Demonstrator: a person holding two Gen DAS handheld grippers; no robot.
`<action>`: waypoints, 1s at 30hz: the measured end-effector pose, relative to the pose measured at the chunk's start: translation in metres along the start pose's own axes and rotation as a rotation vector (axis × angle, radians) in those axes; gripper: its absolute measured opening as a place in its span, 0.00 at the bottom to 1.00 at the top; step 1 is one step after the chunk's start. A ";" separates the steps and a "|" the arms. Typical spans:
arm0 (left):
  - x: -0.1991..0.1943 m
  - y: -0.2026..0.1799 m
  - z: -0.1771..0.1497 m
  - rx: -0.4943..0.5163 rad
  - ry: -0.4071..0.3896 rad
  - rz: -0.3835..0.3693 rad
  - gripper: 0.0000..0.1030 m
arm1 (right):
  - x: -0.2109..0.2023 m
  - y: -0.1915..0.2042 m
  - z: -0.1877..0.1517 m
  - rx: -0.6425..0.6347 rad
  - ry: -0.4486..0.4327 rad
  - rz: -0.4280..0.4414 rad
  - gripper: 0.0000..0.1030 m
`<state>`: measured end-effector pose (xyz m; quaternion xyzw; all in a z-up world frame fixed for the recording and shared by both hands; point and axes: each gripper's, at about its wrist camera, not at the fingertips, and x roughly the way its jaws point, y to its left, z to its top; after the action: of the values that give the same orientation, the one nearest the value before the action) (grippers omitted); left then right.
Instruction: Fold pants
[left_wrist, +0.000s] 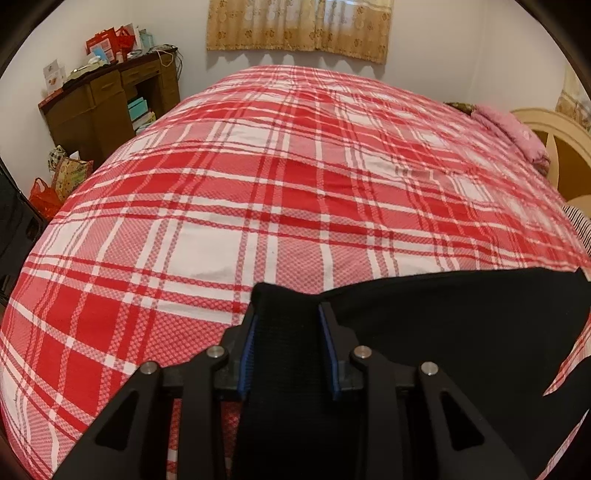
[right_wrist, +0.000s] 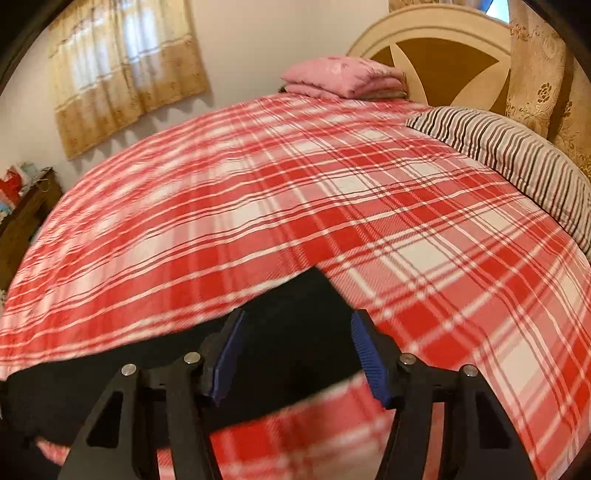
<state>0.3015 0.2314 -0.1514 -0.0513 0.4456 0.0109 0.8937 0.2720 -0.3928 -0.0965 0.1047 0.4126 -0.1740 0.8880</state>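
Note:
Black pants (left_wrist: 461, 325) lie on a red and white plaid bedspread (left_wrist: 295, 177), at the near edge of the bed. In the left wrist view my left gripper (left_wrist: 290, 308) has a bunched fold of the black cloth between its blue pads and holds it. In the right wrist view the pants (right_wrist: 288, 343) stretch left across the near bed. My right gripper (right_wrist: 297, 323) is open, its blue pads wide apart above a corner of the cloth, not gripping it. The view is blurred.
A folded pink blanket (right_wrist: 343, 77) and a striped pillow (right_wrist: 509, 158) lie by the headboard (right_wrist: 443, 55). A brown desk (left_wrist: 110, 99) with boxes and bags stands left of the bed. Curtains (left_wrist: 299, 26) hang on the far wall.

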 end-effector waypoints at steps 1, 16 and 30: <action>0.001 -0.002 0.000 0.012 0.002 0.010 0.31 | 0.014 -0.001 0.006 -0.003 0.013 -0.013 0.58; 0.007 -0.007 -0.001 0.031 0.004 0.021 0.31 | 0.083 0.001 0.022 -0.072 0.168 -0.007 0.24; -0.013 -0.010 0.002 0.042 -0.049 -0.034 0.14 | 0.039 0.018 0.017 -0.149 0.090 0.014 0.09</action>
<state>0.2954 0.2217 -0.1388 -0.0399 0.4228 -0.0123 0.9053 0.3149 -0.3903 -0.1150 0.0491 0.4630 -0.1316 0.8752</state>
